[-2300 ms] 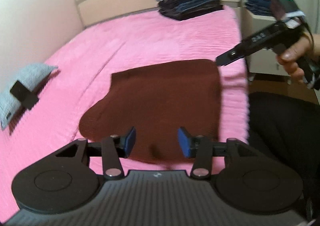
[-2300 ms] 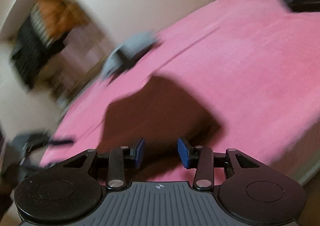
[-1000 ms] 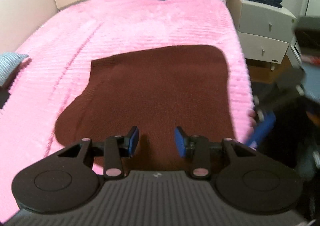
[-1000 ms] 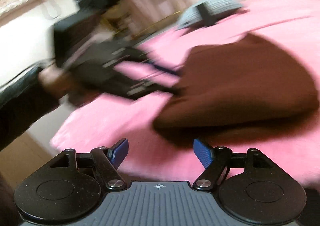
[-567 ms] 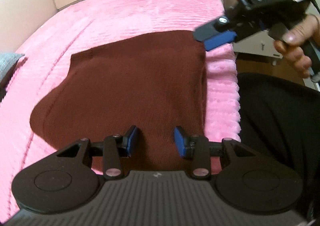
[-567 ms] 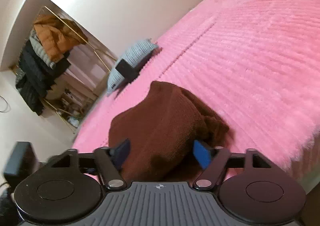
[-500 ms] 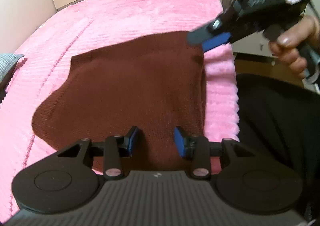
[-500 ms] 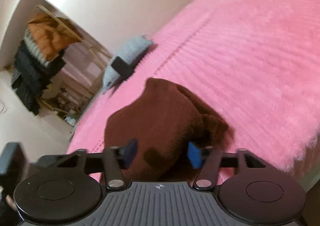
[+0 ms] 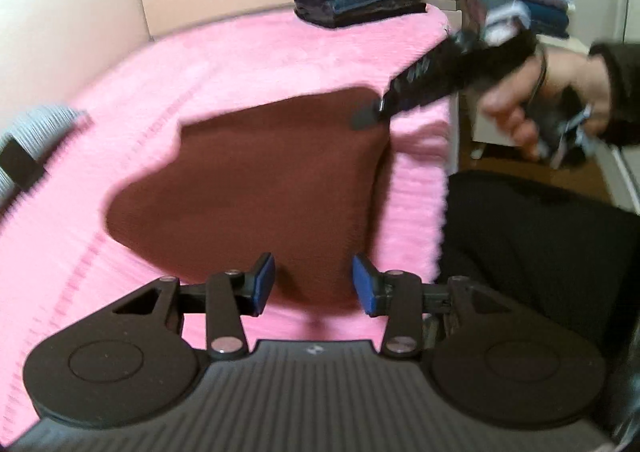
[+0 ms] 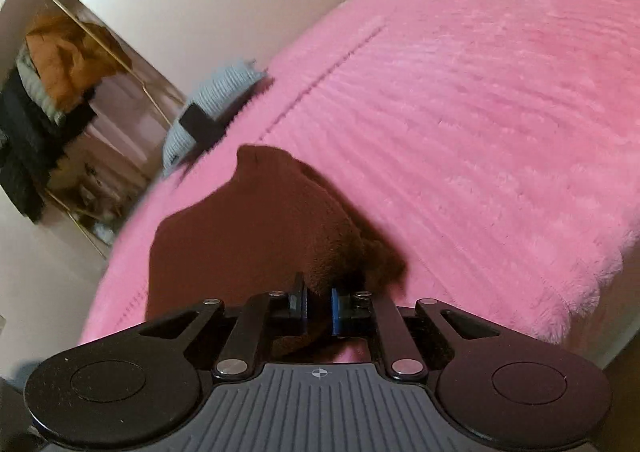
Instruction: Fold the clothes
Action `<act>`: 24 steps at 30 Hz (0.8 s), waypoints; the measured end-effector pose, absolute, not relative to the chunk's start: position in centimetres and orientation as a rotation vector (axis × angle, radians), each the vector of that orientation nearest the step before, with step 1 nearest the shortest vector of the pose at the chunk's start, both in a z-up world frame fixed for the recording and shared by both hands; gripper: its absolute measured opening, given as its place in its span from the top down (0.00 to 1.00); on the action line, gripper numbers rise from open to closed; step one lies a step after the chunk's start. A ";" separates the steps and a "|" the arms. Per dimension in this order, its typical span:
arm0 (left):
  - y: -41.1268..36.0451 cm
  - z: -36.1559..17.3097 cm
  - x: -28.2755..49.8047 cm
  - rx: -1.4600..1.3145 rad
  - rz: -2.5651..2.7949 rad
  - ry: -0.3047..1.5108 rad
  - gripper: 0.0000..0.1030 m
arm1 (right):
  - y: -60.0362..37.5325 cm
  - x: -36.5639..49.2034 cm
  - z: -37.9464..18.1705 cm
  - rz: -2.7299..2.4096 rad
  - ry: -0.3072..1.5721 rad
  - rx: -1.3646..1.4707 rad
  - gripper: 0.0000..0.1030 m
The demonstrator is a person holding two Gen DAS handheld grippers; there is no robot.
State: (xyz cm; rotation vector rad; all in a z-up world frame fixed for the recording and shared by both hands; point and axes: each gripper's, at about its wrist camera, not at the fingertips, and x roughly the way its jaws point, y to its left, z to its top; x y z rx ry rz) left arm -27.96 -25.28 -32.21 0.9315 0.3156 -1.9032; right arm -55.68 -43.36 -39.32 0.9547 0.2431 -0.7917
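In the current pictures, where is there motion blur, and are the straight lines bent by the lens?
Left wrist view: the right gripper and the hand holding it are smeared, the pink blanket soft. Right wrist view: sharper, though the grey cushion is blurred; the blanket's ribs curve, showing fisheye distortion.

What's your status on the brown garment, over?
Right tool closing, pads pinching a corner of the brown garment. Left tool opening, nothing gripped, poised over the near hem. Garment otherwise flat on the pink blanket. Nothing in the way.
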 end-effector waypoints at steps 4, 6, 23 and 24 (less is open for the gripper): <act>-26.0 -34.9 -29.0 1.047 -1.891 0.335 0.54 | -42.7 -55.3 -38.2 -0.805 0.265 0.901 0.91; -25.9 -34.9 -28.9 1.062 -1.891 0.329 0.54 | -42.7 -55.6 -38.4 -0.807 0.261 0.912 0.91; -34.8 -34.0 -21.9 0.860 -1.813 0.483 0.54 | -40.1 -57.5 -36.7 -0.869 0.241 0.955 0.45; -34.9 -34.1 -21.8 0.854 -1.820 0.482 0.54 | -40.0 -57.3 -36.8 -0.866 0.239 0.965 0.45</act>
